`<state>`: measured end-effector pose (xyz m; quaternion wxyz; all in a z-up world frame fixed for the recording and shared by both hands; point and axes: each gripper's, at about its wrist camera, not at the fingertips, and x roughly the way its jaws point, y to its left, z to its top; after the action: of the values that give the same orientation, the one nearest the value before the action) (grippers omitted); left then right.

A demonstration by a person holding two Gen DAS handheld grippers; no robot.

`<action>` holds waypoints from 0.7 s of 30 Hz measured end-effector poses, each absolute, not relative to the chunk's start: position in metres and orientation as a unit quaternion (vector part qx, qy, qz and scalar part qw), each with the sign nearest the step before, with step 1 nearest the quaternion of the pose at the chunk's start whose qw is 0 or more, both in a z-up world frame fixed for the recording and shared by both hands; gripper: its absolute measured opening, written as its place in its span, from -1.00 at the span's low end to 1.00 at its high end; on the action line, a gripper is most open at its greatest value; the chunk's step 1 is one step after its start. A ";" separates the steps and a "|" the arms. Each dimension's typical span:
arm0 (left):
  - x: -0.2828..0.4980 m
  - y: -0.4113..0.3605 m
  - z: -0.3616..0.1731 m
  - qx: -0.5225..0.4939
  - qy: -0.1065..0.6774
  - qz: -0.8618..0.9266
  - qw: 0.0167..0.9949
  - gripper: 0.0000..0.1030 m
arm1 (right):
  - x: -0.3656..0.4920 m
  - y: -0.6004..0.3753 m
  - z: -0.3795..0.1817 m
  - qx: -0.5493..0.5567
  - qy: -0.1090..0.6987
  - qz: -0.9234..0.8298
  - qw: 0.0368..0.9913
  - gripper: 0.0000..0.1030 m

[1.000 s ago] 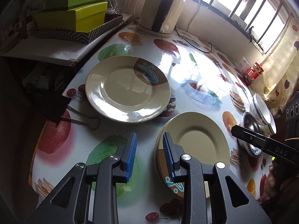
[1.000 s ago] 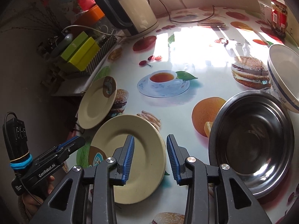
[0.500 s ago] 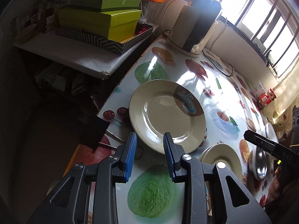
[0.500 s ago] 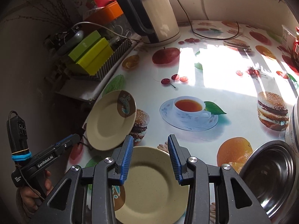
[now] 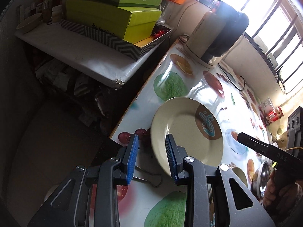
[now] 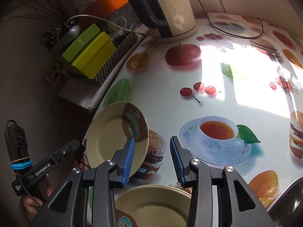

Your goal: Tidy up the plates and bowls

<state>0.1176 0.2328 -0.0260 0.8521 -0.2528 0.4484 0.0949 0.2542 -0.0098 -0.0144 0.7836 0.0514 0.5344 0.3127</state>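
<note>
Two claws, left claw point(image 5: 151, 160) and right claw point(image 6: 152, 159), hang part-open and empty. Plate point(image 5: 181, 130) lies just ahead of the left claw, likely next for stacking on the plates point(image 6: 151, 206) under the right.

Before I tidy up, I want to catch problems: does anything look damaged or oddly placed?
The shelf cover is torn at its corner beside the table. A black binder clip lies among the dishes next to the plate. Nothing spilled.

Binder clip point(image 5: 149, 177) perhaps crowds plate point(image 5: 186, 132).
</note>
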 end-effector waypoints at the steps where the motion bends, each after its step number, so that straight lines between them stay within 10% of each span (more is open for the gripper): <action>1: 0.119 0.234 -0.027 -0.257 0.449 0.094 0.851 -0.40 | 0.256 -0.007 -0.016 0.048 0.535 0.313 0.783 -0.26; 21: 0.134 0.230 -0.041 -0.263 0.458 0.079 0.845 -0.40 | 0.268 0.015 -0.043 0.045 0.565 0.323 0.758 -0.29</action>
<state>0.1339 0.2303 -0.0411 0.8451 -0.2635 0.4585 0.0788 0.2681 0.0154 -0.0432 0.7577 0.0447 0.5652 0.3232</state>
